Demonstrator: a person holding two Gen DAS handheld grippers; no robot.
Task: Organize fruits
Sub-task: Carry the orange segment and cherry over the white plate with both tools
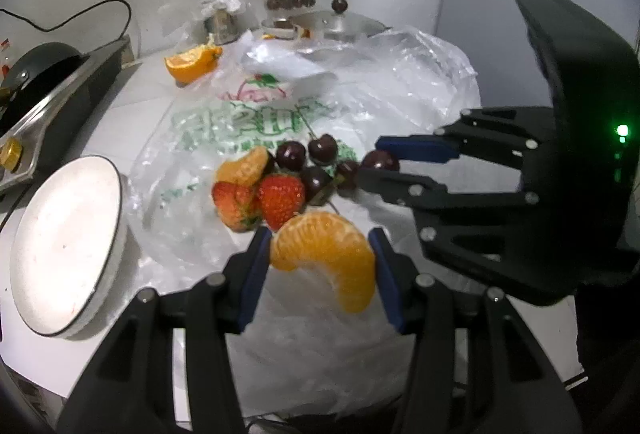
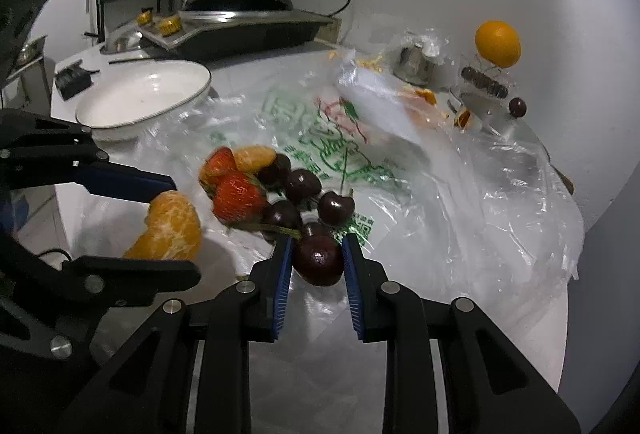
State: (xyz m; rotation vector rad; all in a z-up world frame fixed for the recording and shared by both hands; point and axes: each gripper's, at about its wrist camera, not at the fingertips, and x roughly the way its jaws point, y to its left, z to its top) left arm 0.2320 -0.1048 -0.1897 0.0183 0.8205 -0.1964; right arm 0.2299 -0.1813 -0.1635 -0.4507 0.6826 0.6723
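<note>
Barely begun: our plate point(image 2: 120, 114) holds nothing, fruit pile point(image 2: 256, 190) waits.
Our left gripper point(image 1: 322, 258) pinches an orange segment point(image 1: 328, 254); our right gripper point(image 2: 318, 262) clamps a cherry point(image 2: 319, 260).

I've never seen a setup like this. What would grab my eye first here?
Probably the two black claws, each pinching a fruit above the plastic bag: the left claw grips an orange segment, the right claw a dark cherry. Just beyond them lies a small heap of strawberries and cherries, with a white bowl off to the left.
</note>
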